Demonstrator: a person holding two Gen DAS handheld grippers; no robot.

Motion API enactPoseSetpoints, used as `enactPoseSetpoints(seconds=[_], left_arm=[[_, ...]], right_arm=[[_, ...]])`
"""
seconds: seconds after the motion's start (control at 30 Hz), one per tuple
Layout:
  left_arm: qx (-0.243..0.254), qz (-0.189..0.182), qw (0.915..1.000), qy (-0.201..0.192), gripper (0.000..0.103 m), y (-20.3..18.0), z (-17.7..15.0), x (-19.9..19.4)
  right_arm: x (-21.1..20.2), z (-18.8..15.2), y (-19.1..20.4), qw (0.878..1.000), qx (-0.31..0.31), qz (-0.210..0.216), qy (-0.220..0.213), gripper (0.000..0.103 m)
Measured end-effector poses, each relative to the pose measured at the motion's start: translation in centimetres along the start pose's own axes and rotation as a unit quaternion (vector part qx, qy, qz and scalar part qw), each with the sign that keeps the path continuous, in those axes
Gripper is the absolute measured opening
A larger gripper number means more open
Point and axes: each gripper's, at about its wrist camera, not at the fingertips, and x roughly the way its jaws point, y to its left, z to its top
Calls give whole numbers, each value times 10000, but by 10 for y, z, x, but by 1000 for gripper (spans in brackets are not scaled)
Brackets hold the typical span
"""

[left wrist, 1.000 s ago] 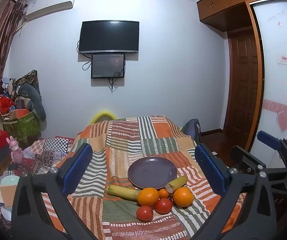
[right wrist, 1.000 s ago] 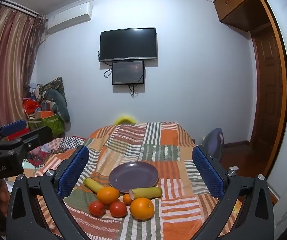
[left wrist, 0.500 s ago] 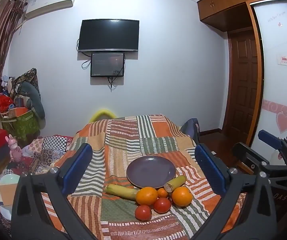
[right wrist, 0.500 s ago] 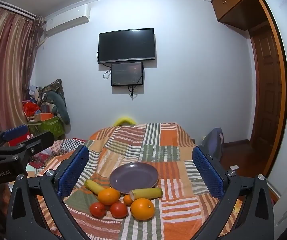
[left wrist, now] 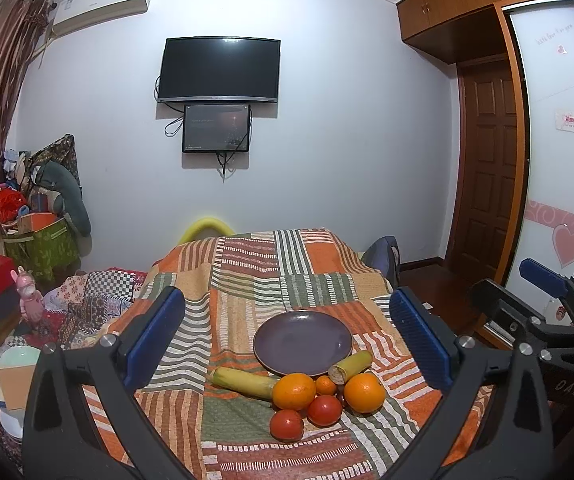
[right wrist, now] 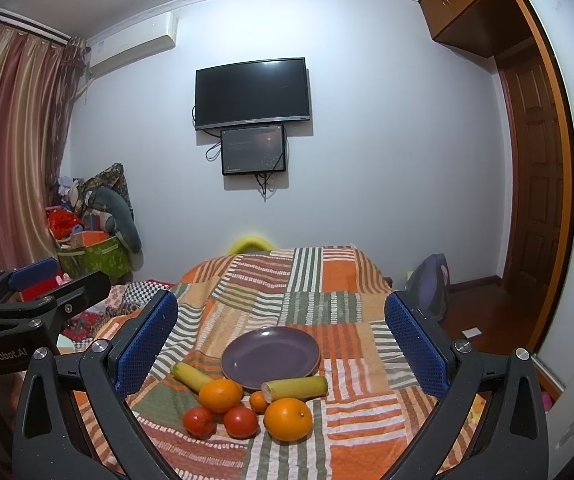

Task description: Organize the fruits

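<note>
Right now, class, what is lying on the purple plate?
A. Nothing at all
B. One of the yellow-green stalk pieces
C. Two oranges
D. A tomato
A: the purple plate is bare, and the oranges, tomatoes and stalk pieces all lie on the blanket in front of it.

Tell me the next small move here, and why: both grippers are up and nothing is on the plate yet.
Probably lower the right gripper toward the nearest orange. Both grippers are open and empty above the fruit; the purple plate is bare, and that orange lies at the front of the cluster on the right side, unobstructed.
</note>
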Motion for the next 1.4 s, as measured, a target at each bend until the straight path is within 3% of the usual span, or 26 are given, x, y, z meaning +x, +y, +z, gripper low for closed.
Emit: enactPoseSetpoints(seconds=[1.4], left_arm=[[37, 16, 10000, 21, 103, -1, -2, 1]], right_arm=[[-1, -2, 3, 10000, 11, -74, -63, 103]])
